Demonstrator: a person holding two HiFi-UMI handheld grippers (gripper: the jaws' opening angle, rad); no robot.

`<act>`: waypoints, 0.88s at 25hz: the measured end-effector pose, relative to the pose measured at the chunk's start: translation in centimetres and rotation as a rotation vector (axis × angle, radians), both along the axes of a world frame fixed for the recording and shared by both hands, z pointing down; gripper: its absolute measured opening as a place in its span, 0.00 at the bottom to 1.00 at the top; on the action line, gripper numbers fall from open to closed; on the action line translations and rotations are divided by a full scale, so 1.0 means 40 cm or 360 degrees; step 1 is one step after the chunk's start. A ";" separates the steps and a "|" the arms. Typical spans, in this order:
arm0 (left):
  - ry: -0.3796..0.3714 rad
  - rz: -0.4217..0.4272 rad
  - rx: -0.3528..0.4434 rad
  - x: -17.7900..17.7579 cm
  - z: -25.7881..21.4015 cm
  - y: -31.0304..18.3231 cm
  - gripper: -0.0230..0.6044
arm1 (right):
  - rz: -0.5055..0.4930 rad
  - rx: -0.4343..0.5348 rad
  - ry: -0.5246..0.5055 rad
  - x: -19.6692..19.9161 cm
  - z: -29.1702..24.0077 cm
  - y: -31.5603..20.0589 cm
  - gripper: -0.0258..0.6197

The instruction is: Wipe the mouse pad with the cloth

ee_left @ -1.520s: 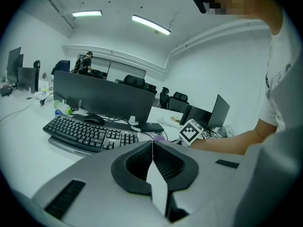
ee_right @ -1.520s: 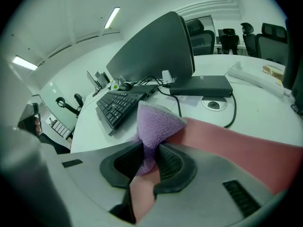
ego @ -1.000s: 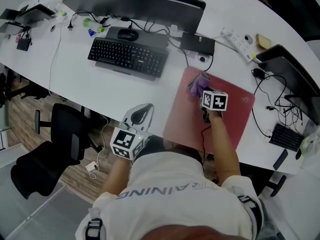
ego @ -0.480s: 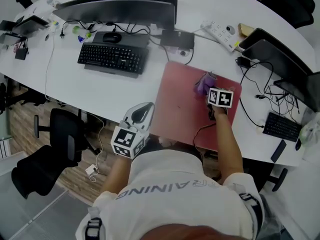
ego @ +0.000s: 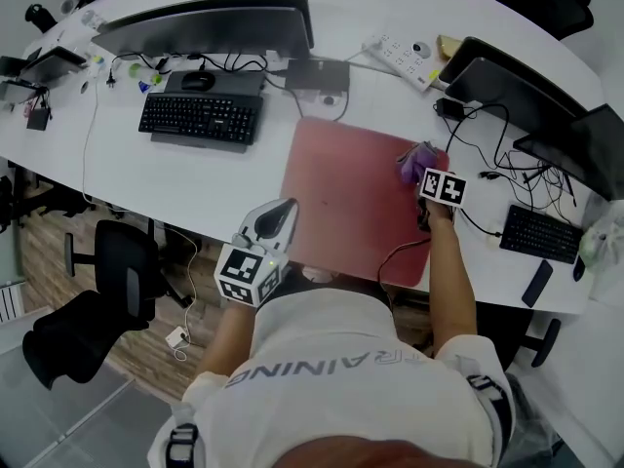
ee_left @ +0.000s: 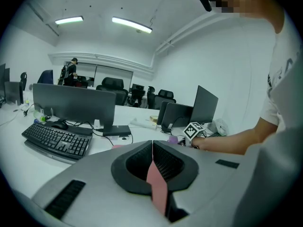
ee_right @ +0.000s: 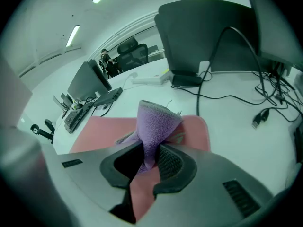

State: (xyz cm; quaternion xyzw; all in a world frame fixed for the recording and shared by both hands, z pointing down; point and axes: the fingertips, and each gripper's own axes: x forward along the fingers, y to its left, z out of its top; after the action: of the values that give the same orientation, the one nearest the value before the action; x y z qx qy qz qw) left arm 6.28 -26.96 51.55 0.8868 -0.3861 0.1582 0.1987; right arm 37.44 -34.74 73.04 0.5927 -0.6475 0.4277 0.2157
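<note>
A red mouse pad [ego: 341, 198] lies on the white desk [ego: 195, 178] in front of me. A purple cloth [ego: 413, 163] rests near the pad's far right corner, and my right gripper [ego: 422, 172] is shut on it. In the right gripper view the cloth [ee_right: 156, 119] rises bunched from between the jaws, with the pad [ee_right: 102, 131] beneath. My left gripper [ego: 284, 209] hovers at the desk's front edge by the pad's near left corner. Its jaws meet in the left gripper view, where the left gripper [ee_left: 152, 150] holds nothing.
A black keyboard [ego: 200, 120], a mouse [ego: 197, 81] and a monitor [ego: 205, 25] stand at the back left. A power strip [ego: 400, 57], laptops [ego: 502, 86], loose cables [ego: 478, 139] and a second keyboard [ego: 536, 234] crowd the right. An office chair [ego: 107, 271] stands below the desk's edge.
My right gripper has dragged the purple cloth rightward across the pad, from its far middle to near its right edge. The left gripper has stayed at the front edge.
</note>
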 end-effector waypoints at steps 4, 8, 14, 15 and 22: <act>0.0008 0.0029 0.0013 0.046 -0.007 0.014 0.09 | 0.0116 -0.0002 0.0001 0.097 0.002 0.037 0.18; 0.0020 0.0065 0.0021 0.089 -0.013 0.032 0.09 | 0.0230 -0.0014 0.0007 0.189 0.001 0.083 0.18; 0.0032 0.0088 0.0037 0.113 -0.029 0.051 0.09 | 0.0332 -0.0027 0.0053 0.272 -0.002 0.149 0.18; 0.0034 0.0088 0.0040 0.110 -0.031 0.052 0.09 | 0.0354 -0.0026 0.0065 0.281 -0.003 0.158 0.18; 0.0067 0.0125 0.0041 0.042 -0.031 0.032 0.09 | 0.0342 0.0179 0.0129 0.205 -0.140 0.190 0.18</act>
State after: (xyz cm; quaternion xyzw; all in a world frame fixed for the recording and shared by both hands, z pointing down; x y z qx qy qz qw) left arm 7.97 -25.66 50.30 0.9069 -0.3487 0.1421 0.1890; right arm 45.64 -27.14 67.42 0.6866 -0.5941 0.3870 0.1610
